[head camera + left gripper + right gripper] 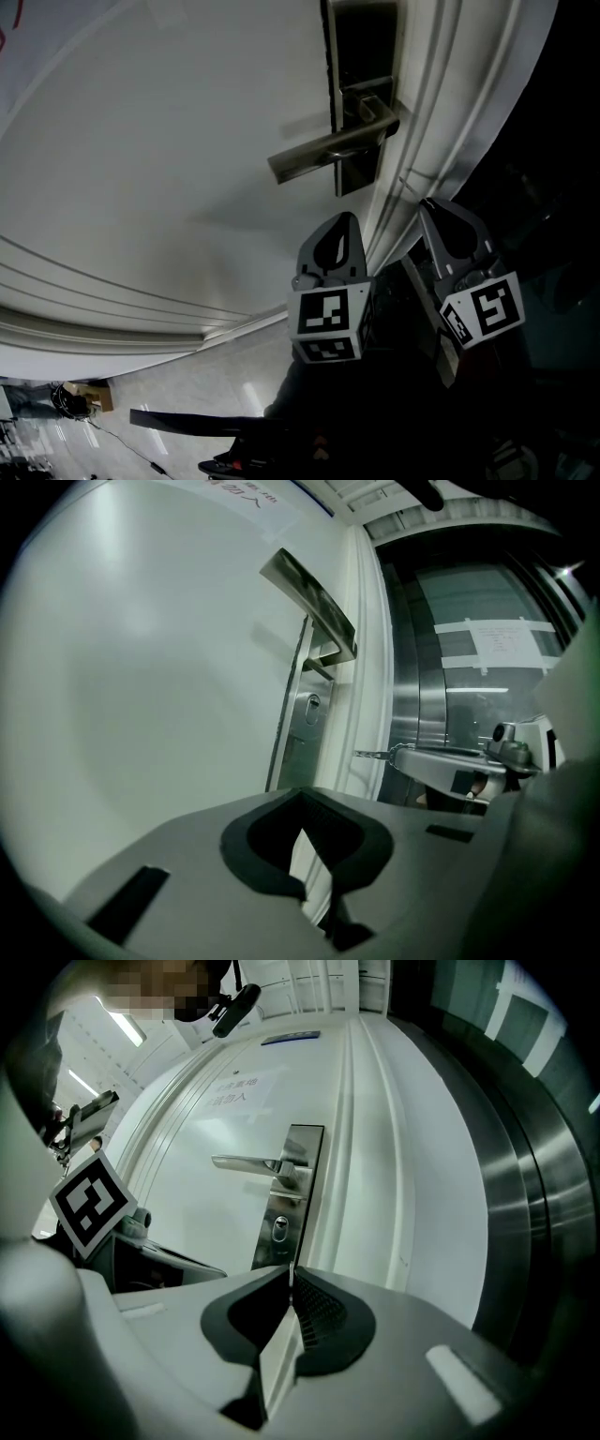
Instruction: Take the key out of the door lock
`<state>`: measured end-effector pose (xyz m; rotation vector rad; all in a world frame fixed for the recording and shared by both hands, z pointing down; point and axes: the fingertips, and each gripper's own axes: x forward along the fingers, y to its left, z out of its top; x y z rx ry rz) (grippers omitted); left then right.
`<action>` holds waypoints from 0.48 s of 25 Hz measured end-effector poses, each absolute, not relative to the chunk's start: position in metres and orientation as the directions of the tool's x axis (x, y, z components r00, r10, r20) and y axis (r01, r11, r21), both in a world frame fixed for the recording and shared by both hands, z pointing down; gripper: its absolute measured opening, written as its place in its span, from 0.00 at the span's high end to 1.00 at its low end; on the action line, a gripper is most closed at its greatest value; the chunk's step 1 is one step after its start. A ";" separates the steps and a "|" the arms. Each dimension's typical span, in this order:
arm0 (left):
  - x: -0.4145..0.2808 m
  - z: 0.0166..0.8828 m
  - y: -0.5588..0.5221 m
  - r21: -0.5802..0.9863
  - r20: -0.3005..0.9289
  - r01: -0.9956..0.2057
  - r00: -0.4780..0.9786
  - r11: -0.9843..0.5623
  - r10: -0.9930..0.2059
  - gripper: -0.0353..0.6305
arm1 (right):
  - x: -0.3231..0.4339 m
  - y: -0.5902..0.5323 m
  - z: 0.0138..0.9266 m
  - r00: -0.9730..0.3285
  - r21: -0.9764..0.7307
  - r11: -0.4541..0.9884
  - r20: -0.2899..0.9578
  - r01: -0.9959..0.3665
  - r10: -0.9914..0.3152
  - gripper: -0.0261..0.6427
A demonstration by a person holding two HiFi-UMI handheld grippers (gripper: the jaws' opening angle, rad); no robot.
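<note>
The white door (159, 141) carries a metal lever handle (328, 148) on a lock plate (286, 1199). Below the handle, the keyhole (279, 1230) (312, 705) has nothing in it. My right gripper (291, 1269) is shut on the key (375, 754), whose thin blade sticks out past the jaw tips with a ring behind it. It hovers near the door's edge, a short way from the lock (433, 202). My left gripper (302, 789) is shut with nothing in it and sits beside the right one, below the handle (349, 217).
A ribbed white door frame (441, 112) runs along the door's edge. Beyond it stand a steel panel (525, 1204) and dark glass with taped paper (506, 644). A paper notice (230, 1091) is stuck on the door above the handle. The floor (187, 403) shows below.
</note>
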<state>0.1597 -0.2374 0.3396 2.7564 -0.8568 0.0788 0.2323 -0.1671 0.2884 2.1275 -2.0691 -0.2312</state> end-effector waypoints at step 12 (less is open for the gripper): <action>0.177 0.354 -0.220 0.253 0.161 -0.515 0.857 -0.819 -0.489 0.95 | 0.239 -0.160 0.301 0.049 0.224 -0.037 0.049 -0.974 -0.998 0.94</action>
